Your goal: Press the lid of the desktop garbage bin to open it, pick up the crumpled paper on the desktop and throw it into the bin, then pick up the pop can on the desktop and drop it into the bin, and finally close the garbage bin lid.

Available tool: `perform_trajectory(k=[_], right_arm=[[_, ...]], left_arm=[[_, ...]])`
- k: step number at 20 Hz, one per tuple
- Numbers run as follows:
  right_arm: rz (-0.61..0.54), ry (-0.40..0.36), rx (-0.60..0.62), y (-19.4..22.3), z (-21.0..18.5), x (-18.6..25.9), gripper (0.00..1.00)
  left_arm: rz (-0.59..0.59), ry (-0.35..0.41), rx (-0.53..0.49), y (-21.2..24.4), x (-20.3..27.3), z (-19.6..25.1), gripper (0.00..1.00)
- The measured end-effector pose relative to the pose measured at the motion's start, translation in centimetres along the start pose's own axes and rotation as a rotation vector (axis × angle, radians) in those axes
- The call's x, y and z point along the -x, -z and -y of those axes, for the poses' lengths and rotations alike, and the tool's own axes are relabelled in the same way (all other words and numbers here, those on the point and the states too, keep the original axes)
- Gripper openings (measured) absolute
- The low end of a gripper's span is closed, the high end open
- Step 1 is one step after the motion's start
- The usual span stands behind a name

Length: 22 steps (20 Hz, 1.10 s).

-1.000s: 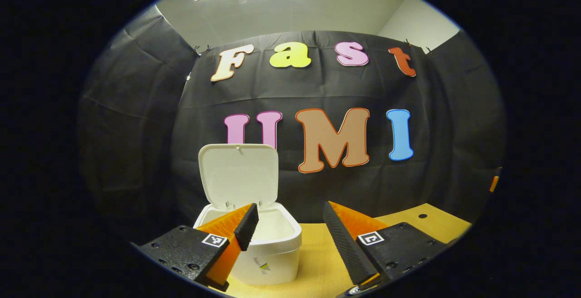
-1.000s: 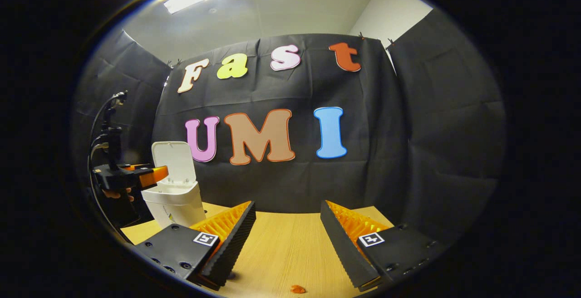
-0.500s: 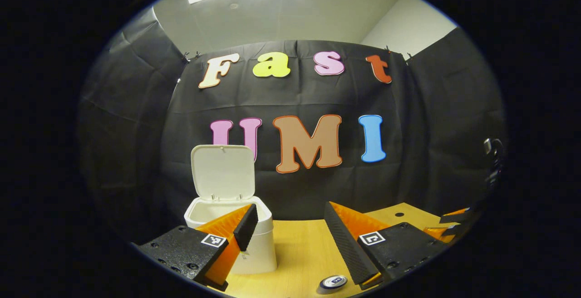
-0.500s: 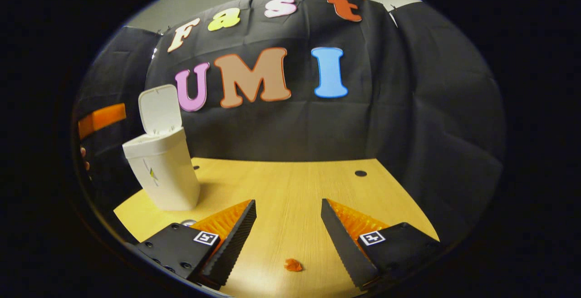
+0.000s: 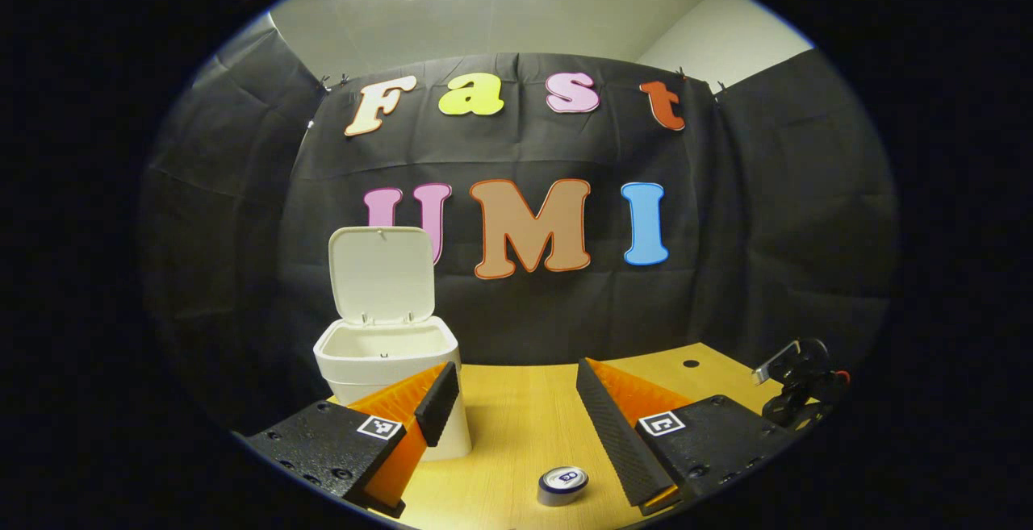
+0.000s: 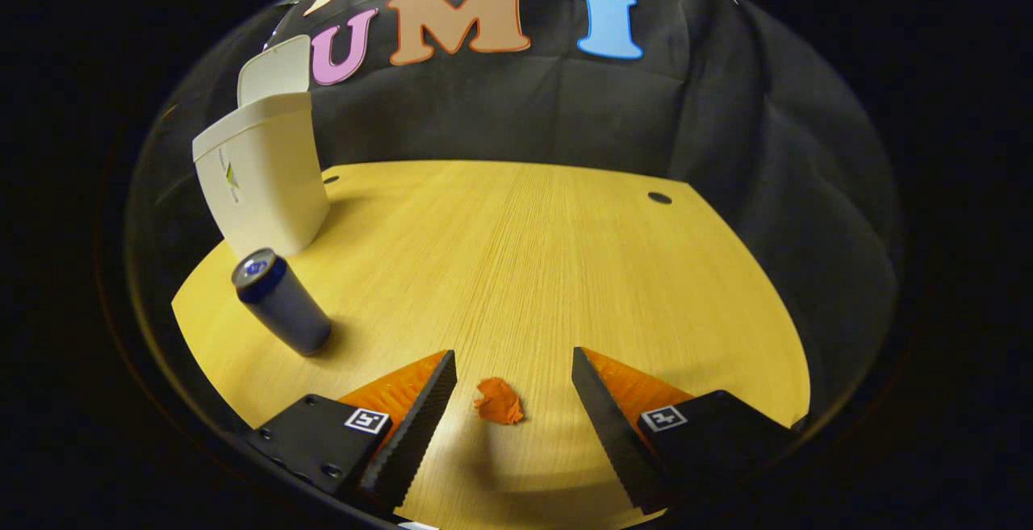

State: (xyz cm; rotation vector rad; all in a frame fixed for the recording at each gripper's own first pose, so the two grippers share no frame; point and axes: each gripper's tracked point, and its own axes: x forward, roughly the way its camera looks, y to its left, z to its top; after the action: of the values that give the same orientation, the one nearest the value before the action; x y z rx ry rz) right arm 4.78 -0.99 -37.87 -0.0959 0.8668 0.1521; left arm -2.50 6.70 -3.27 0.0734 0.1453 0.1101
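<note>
My right hand-held gripper [image 6: 510,401] has tipped down toward the table [image 6: 565,256] since a moment ago; its jaws are spread wide, with the crumpled paper [image 6: 498,401] now lying between the fingertips, untouched. The pop can [image 6: 280,302] stands upright to the left, near the white bin [image 6: 262,175], whose lid [image 6: 274,68] is up. My left hand-held gripper [image 5: 510,401] has drawn back from the bin, jaws released and holding nothing.
</note>
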Motion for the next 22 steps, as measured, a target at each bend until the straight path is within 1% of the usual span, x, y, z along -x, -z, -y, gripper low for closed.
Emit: perform_trajectory(k=[2, 3, 4, 5, 6, 7, 8, 9, 10, 11, 12, 13, 14, 15, 16, 19, 20, 22], right_arm=[[-0.014, -0.001, 0.028, 1.0, -0.2, -0.7, 0.96], [-0.022, -0.014, 0.043, 1.4, -0.5, -1.0, 0.93], [-0.039, -0.022, 0.057, 2.0, -0.7, -1.5, 0.86], [-0.057, -0.015, 0.068, 2.5, -0.6, -1.8, 0.70], [-0.070, -0.004, 0.080, 3.0, -0.3, -2.1, 0.63], [-0.076, 0.000, 0.090, 3.4, 0.1, -2.1, 0.41], [-0.063, -0.003, 0.092, 3.3, 0.2, -2.1, 0.37], [-0.065, -0.010, 0.095, 3.2, 0.2, -2.0, 0.29], [-0.061, -0.015, 0.093, 3.2, 0.4, -2.0, 0.28], [-0.067, -0.026, 0.087, 3.1, 0.3, -1.8, 0.22], [-0.054, -0.031, 0.077, 2.8, 0.2, -1.7, 0.24], [-0.041, -0.044, 0.066, 2.0, 0.0, -1.2, 0.19], [-0.011, -0.057, 0.058, 0.9, -0.2, -0.7, 0.19], [0.022, -0.066, 0.051, -0.8, -0.5, 0.1, 0.22], [0.063, -0.089, 0.040, -2.7, -1.0, 1.1, 0.19], [0.228, -0.156, 0.005, -10.1, -3.2, 4.5, 0.20], [0.271, -0.178, 0.005, -12.2, -4.1, 5.8, 0.18], [0.368, -0.216, 0.027, -16.2, -5.7, 8.7, 0.18]], left_arm=[[-0.021, -0.014, -0.005, 0.5, 0.4, -0.2, 0.90], [-0.027, -0.020, -0.012, 0.6, 0.5, -0.4, 0.90], [-0.031, -0.026, -0.018, 0.8, 0.6, -0.5, 0.90], [-0.035, -0.029, -0.021, 0.9, 0.6, -0.6, 0.90], [-0.037, -0.032, -0.025, 0.9, 0.9, -0.7, 0.90], [-0.038, -0.037, -0.028, 0.9, 1.0, -0.9, 0.90], [-0.039, -0.042, -0.030, 1.0, 1.2, -1.0, 0.90], [-0.039, -0.044, -0.029, 1.0, 1.1, -1.2, 0.90], [-0.041, -0.046, -0.027, 1.1, 1.2, -1.2, 0.90], [-0.043, -0.047, -0.026, 1.1, 1.2, -1.3, 0.90], [-0.044, -0.048, -0.026, 1.2, 1.1, -1.4, 0.94], [-0.042, -0.046, -0.026, 1.1, 1.1, -1.3, 0.90], [-0.039, -0.042, -0.025, 1.1, 1.2, -1.2, 0.90], [-0.036, -0.039, -0.021, 1.0, 1.1, -1.2, 0.90], [-0.034, -0.034, -0.017, 1.1, 0.9, -1.0, 0.90], [-0.033, -0.014, -0.004, 1.3, 0.6, -0.5, 0.91], [-0.032, -0.009, 0.000, 1.3, 0.6, -0.4, 0.90], [-0.030, -0.001, 0.006, 1.3, 0.4, -0.4, 0.91]])
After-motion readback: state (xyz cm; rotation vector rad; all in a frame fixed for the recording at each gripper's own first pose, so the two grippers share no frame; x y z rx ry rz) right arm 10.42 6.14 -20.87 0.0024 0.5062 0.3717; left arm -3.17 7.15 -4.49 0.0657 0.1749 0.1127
